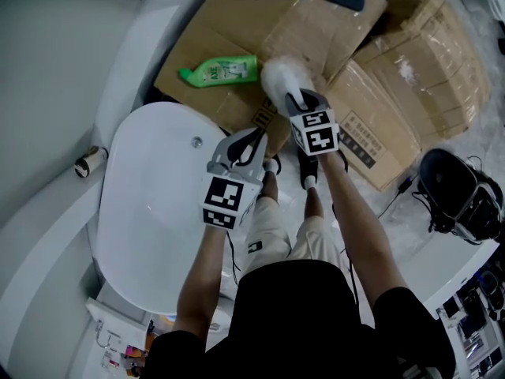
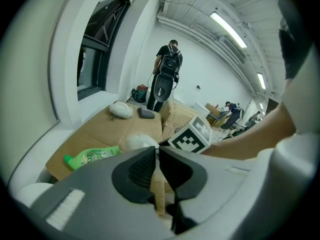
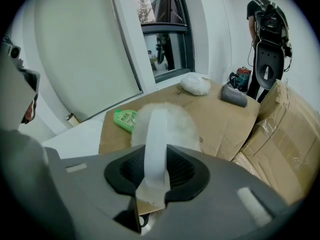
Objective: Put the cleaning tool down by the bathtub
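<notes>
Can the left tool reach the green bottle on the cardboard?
Probably yes. The green bottle lies in the open on the cardboard, ahead of the left tool, with nothing between them. The jaws are shut and empty, so they would have to open first.

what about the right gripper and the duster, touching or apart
Touching. The right gripper view shows the right gripper with its jaws shut on the white handle of the duster.

Cleaning tool point(image 3: 157, 129) handle's lower end is hidden inside the right claw point(image 3: 152, 171)
</notes>
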